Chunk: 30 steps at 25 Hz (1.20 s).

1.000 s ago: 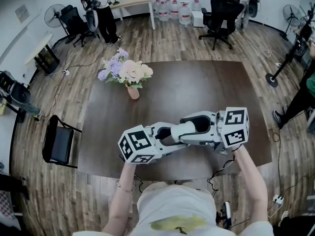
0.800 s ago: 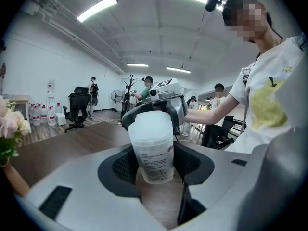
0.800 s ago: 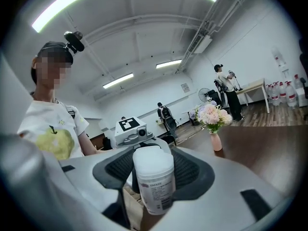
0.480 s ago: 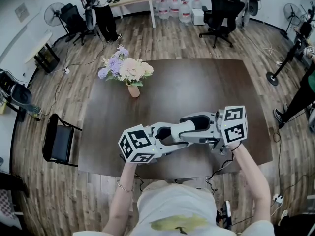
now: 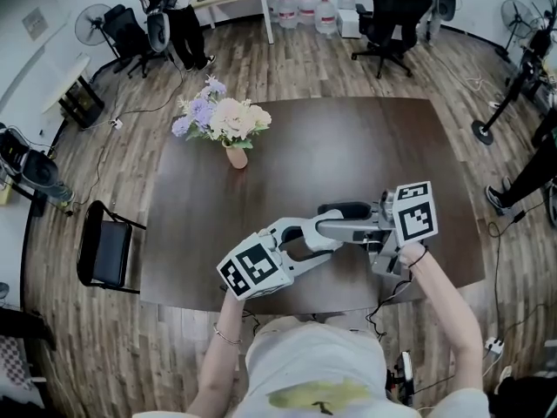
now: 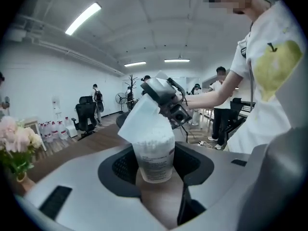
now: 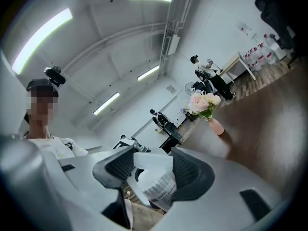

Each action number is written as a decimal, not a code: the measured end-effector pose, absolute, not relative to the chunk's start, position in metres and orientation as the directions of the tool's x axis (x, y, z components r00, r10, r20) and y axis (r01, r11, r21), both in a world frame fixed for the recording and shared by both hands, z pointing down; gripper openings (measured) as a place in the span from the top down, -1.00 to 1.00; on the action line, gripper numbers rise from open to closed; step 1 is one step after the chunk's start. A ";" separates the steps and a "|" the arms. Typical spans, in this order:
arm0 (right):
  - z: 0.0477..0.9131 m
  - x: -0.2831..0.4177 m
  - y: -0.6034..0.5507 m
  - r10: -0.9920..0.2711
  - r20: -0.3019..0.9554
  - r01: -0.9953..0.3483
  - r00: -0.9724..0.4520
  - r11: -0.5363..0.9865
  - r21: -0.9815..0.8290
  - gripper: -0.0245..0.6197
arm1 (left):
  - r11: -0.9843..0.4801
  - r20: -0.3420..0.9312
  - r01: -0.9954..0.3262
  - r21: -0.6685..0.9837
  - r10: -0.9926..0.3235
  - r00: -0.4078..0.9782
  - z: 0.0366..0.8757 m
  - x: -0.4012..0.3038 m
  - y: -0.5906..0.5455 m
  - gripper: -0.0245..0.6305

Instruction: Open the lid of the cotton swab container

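Above the near half of the dark brown wooden table (image 5: 348, 146), the small clear plastic cotton swab container (image 6: 154, 159) stands upright between the jaws of the left gripper (image 6: 155, 164). Those jaws are closing on its body, with the ribbed pads against both sides below the rim. Its thin translucent white lid (image 6: 139, 119) is tilted up off the mouth, leaving the packed white swab tips bare. The right gripper (image 7: 155, 170) has the lid clamped between its pads. I cannot tell whether a hinge joins the lid to the rim.

The container looks very light, with thin, smooth walls that would flex or slip under a hard squeeze. The low, moderate hold around the labelled body seems right. The lid looks like a bendy flap, best taken near its free edge and swung rather than tugged, or the swabs may spill.

Over the table's near edge, both forearms reach forward. The left hand (image 5: 233, 296) angles its gripper up and to the right. The right hand (image 5: 409, 255) points its gripper leftward, so the two sets of jaws meet nose to nose. Far across the table, near its back left corner, stands a pink vase of pastel flowers (image 5: 235, 159), well apart from the work.
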State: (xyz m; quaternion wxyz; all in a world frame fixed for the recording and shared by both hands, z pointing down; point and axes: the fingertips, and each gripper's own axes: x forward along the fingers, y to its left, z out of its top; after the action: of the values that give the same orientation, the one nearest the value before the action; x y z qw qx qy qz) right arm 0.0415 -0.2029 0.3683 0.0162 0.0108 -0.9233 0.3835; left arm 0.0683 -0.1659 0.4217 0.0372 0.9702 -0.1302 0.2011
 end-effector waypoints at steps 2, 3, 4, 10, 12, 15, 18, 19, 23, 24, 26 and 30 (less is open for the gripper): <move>0.366 0.042 -0.208 -0.005 0.037 -0.031 -0.999 0.674 -0.738 0.15 | -0.961 0.402 -0.275 -0.002 -0.253 0.880 0.420 0.068 -0.168 0.27; 0.366 0.042 -0.209 0.002 0.039 -0.028 -0.999 0.663 -0.748 0.15 | -0.960 0.403 -0.279 -0.014 -0.261 0.877 0.419 0.068 -0.168 0.27; 0.365 0.041 -0.211 0.011 0.041 -0.024 -0.999 0.652 -0.758 0.14 | -0.959 0.405 -0.282 -0.029 -0.269 0.874 0.418 0.068 -0.168 0.27; 0.363 0.036 -0.217 0.042 0.018 0.007 -0.999 0.540 -0.842 0.14 | -0.955 0.430 -0.286 -0.077 -0.290 0.855 0.420 0.064 -0.170 0.28; 0.363 0.035 -0.218 0.042 0.008 0.015 -0.999 0.524 -0.852 0.14 | -0.955 0.428 -0.286 -0.076 -0.291 0.856 0.420 0.063 -0.170 0.28; 0.362 0.035 -0.222 0.029 -0.008 0.022 -1.000 0.507 -0.862 0.13 | -0.953 0.416 -0.296 -0.063 -0.295 0.861 0.420 0.062 -0.171 0.29; 0.359 0.037 -0.227 -0.001 -0.034 0.029 -0.999 0.494 -0.869 0.14 | -0.947 0.376 -0.320 -0.032 -0.308 0.874 0.417 0.061 -0.173 0.29; 0.358 0.039 -0.229 -0.014 -0.036 0.025 -0.999 0.496 -0.868 0.14 | -0.944 0.361 -0.329 -0.021 -0.314 0.878 0.416 0.060 -0.174 0.29; 0.355 0.049 -0.238 -0.079 -0.034 -0.014 -0.996 0.544 -0.839 0.13 | -0.927 0.330 -0.375 0.009 -0.352 0.876 0.414 0.052 -0.179 0.29; 0.354 0.052 -0.239 -0.101 -0.042 -0.021 -0.994 0.556 -0.831 0.12 | -0.919 0.325 -0.394 0.015 -0.368 0.871 0.414 0.050 -0.182 0.29; 0.353 0.060 -0.243 -0.146 -0.058 -0.039 -0.988 0.584 -0.811 0.12 | -0.896 0.318 -0.444 0.023 -0.414 0.853 0.414 0.043 -0.188 0.29; 0.355 0.075 -0.245 -0.257 -0.039 -0.143 -0.966 0.652 -0.745 0.22 | -0.825 0.314 -0.565 0.024 -0.530 0.787 0.412 0.027 -0.202 0.29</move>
State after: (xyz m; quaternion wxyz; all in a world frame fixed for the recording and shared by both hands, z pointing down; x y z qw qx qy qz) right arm 0.0747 -0.2453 0.3553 -0.0708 0.1105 -0.9060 0.4024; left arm 0.0269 -0.2023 0.4117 0.0587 0.9435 -0.2902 0.1486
